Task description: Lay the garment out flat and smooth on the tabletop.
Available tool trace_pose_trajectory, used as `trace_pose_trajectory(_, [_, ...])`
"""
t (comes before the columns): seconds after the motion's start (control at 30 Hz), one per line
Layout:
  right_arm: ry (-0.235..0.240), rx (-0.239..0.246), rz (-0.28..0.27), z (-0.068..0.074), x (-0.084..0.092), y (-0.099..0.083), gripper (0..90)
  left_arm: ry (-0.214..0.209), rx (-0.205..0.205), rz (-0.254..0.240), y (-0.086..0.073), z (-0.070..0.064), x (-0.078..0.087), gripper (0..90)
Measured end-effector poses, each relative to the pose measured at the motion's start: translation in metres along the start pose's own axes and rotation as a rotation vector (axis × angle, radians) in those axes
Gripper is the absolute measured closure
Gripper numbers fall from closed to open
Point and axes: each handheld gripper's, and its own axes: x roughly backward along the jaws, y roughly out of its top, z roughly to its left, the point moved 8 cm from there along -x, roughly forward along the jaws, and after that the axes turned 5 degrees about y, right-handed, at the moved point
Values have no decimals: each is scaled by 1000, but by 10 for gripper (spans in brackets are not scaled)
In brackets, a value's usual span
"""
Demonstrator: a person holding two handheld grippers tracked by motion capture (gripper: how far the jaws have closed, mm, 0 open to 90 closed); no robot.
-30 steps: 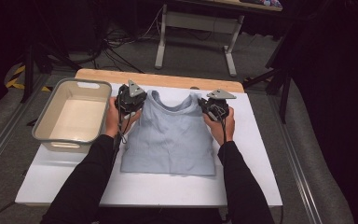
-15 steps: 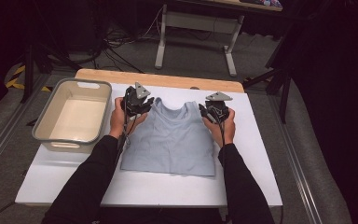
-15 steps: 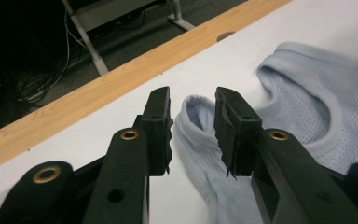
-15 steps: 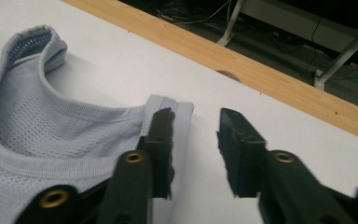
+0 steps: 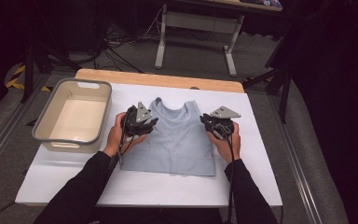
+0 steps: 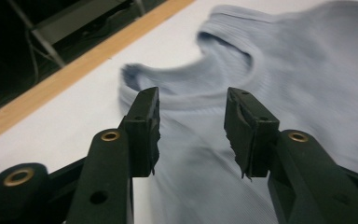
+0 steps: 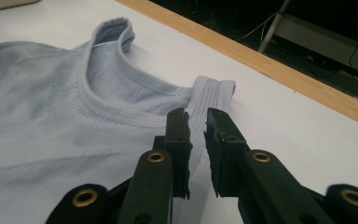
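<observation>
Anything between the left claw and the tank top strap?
Nothing visible. The left claw sits just above the pale blue tank top, jaws apart after just opening, bare fabric between them, near strap straight ahead.

You're seated in what looks like a lab or recording studio rather than a home. Your worktop is a white board (image 5: 261,154) laid over a wooden table edge (image 5: 158,79), standing on grey carpet (image 5: 303,154). At twelve o'clock a metal-legged bench (image 5: 196,23) stands among loose cables (image 5: 116,46). Black drapes (image 5: 345,93) close off three o'clock, yellow-and-black hazard tape (image 5: 15,77) marks the floor at ten o'clock, and a metal rail (image 5: 0,149) runs along nine o'clock.
</observation>
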Motion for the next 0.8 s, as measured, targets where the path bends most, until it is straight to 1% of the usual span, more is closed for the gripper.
trace_pose_trajectory(0.03, [5, 4, -3, 3, 3, -3, 778, 9, -21, 2, -2, -1, 2, 526])
trace_pose_trajectory(0.07, [9, 5, -5, 4, 5, -5, 771, 6, -39, -2, -6, -4, 6, 519])
trace_pose_trajectory(0.1, [13, 1, -6, 6, 8, -8, 761, -7, -40, 0, -8, -7, 8, 509])
trace_pose_trajectory(0.17, [13, 12, -3, 9, 11, -12, 746, -11, -59, -4, -14, -11, 14, 486])
trace_pose_trajectory(0.2, [13, 16, 2, 10, 12, -16, 728, -19, -65, -3, -19, -15, 17, 472])
trace_pose_trajectory(0.27, [24, 7, 20, 11, 14, -23, 677, -29, -76, 1, -27, -19, 22, 444])
trace_pose_trajectory(0.3, [21, 5, 27, 11, 14, -26, 660, -33, -87, 6, -32, -21, 25, 436])
trace_pose_trajectory(0.33, [19, 0, 32, 10, 15, -29, 636, -33, -107, 13, -35, -23, 27, 423])
trace_pose_trajectory(0.37, [21, -13, 38, 9, 16, -32, 603, -34, -120, 20, -39, -26, 30, 400])
trace_pose_trajectory(0.4, [21, -30, 46, 8, 16, -35, 591, -41, -133, 21, -42, -29, 34, 381])
trace_pose_trajectory(0.43, [14, -41, 56, 5, 16, -39, 577, -42, -141, 23, -44, -30, 37, 369])
trace_pose_trajectory(0.5, [25, -69, 74, 3, 16, -44, 553, -61, -151, 30, -50, -33, 43, 342])
trace_pose_trajectory(0.53, [26, -79, 83, 2, 15, -47, 543, -64, -169, 36, -53, -34, 46, 337])
trace_pose_trajectory(0.57, [31, -91, 91, 1, 15, -49, 534, -70, -172, 41, -56, -35, 48, 330])
trace_pose_trajectory(0.6, [38, -98, 99, 0, 14, -51, 533, -86, -162, 46, -60, -36, 51, 328])
trace_pose_trajectory(0.63, [40, -108, 114, -1, 12, -54, 528, -92, -162, 56, -64, -36, 53, 321])
trace_pose_trajectory(0.73, [59, -132, 146, -1, 6, -60, 524, -87, -160, 84, -75, -34, 56, 301])
trace_pose_trajectory(0.77, [65, -138, 154, 0, 4, -62, 523, -92, -151, 94, -79, -33, 57, 300])
trace_pose_trajectory(0.8, [77, -142, 165, 1, 3, -64, 524, -109, -137, 97, -82, -34, 57, 300])
